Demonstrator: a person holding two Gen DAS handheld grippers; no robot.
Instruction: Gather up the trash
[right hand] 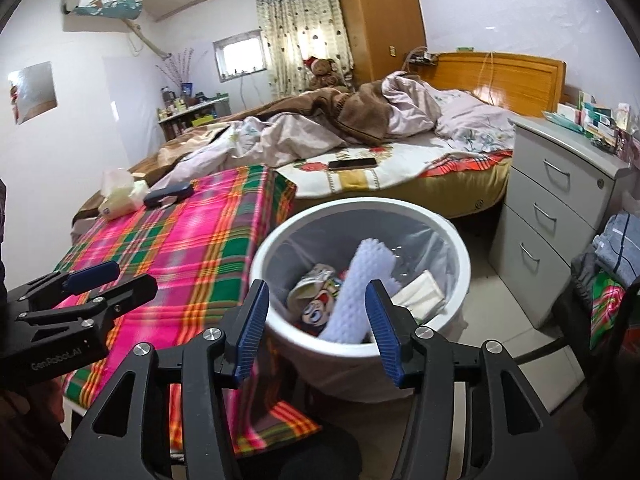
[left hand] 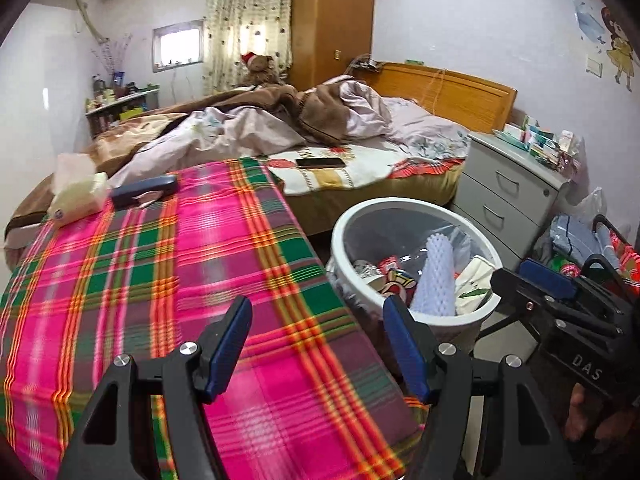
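A white trash bin [left hand: 400, 208] [right hand: 360, 208] with a clear liner stands on the floor beside a table under a pink plaid cloth [left hand: 160, 272] [right hand: 192, 240]. It holds a pale foam sleeve [left hand: 438, 276] [right hand: 354, 300], wrappers and paper. My left gripper [left hand: 318, 344] is open and empty above the cloth's right edge, left of the bin. My right gripper [right hand: 318, 326] is open and empty just over the bin's near rim; it also shows at the right of the left wrist view [left hand: 536, 276]. The left gripper [right hand: 96, 276] shows at the left of the right wrist view.
A tissue pack [left hand: 78, 192] [right hand: 120, 196] and a dark case [left hand: 144, 190] [right hand: 168, 194] lie at the cloth's far end. Behind is an unmade bed with a phone [left hand: 320, 162] [right hand: 352, 163]. A grey drawer unit [left hand: 508, 188] [right hand: 560, 216] stands to the right.
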